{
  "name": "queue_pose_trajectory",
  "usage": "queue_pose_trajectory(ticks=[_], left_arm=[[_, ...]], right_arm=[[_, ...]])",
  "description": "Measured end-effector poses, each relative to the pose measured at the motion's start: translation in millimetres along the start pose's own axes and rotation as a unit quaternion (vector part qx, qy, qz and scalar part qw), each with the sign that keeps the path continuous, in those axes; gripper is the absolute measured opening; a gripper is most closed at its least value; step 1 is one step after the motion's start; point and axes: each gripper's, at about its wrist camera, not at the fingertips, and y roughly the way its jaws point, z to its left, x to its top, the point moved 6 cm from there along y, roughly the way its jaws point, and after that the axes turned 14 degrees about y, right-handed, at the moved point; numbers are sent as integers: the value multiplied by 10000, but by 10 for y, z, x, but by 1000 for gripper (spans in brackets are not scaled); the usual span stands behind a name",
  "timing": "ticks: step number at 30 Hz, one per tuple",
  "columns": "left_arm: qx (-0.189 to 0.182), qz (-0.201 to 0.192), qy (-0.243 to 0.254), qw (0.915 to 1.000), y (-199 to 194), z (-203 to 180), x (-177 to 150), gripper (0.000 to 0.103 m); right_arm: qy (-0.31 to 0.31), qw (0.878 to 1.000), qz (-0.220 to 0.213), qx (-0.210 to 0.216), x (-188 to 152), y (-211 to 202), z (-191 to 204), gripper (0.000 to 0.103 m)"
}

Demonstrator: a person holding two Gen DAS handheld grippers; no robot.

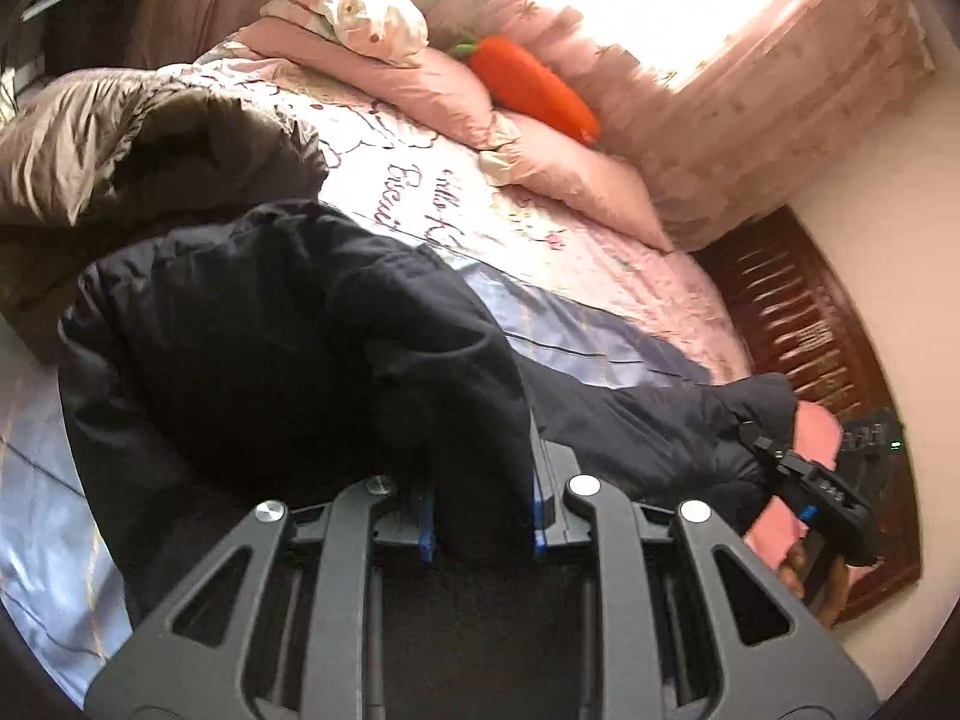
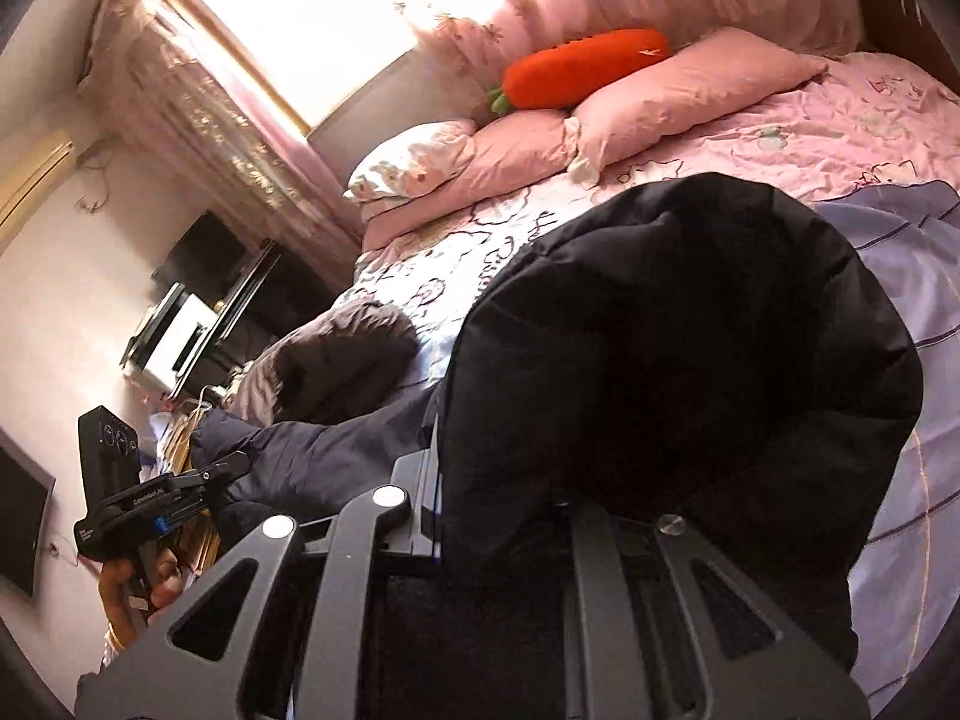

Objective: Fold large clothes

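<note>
A large dark navy padded jacket [image 1: 288, 336] hangs lifted over the bed, stretched between both grippers. My left gripper [image 1: 480, 516] is shut on one bunched end of it; the fabric drapes over the fingers. My right gripper [image 2: 498, 516] is shut on the other end of the jacket [image 2: 678, 372], which covers its fingers. In the left wrist view the right gripper [image 1: 762, 438] shows at the right, clamped on the jacket's far end. In the right wrist view the left gripper [image 2: 234, 468] shows at the lower left, also on the jacket.
The bed [image 1: 600, 276] has a pink printed sheet, pink pillows [image 1: 576, 180] and an orange carrot plush [image 1: 534, 87] at its head. A brown padded coat [image 1: 138, 150] lies crumpled on the bed. A wooden bed frame [image 1: 810, 330] and a curtained window [image 2: 288, 18] border it.
</note>
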Motion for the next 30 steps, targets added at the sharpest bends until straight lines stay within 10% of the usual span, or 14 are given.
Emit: queue_pose_trajectory(ticks=[12,21,27,30], left_arm=[[-421,-102,116,9990,-1254,-483,-1719,23],[-363,1637,-1114,9795,-884,-266,-3326,28],[-134,2249,-1785,9578,-573,-129,-3616,33],[-90,1954,-1449,9699,-888,-301,-3509,43]], right_arm=[[-549,9960,270,652,-1377,-1213,-34,13],[412,9892,1275,-599,-2721,-1253,-1040,13],[828,9754,1636,-1228,-2927,-953,-1356,15],[1070,9724,1612,-1303,-2868,-1161,-1338,47]])
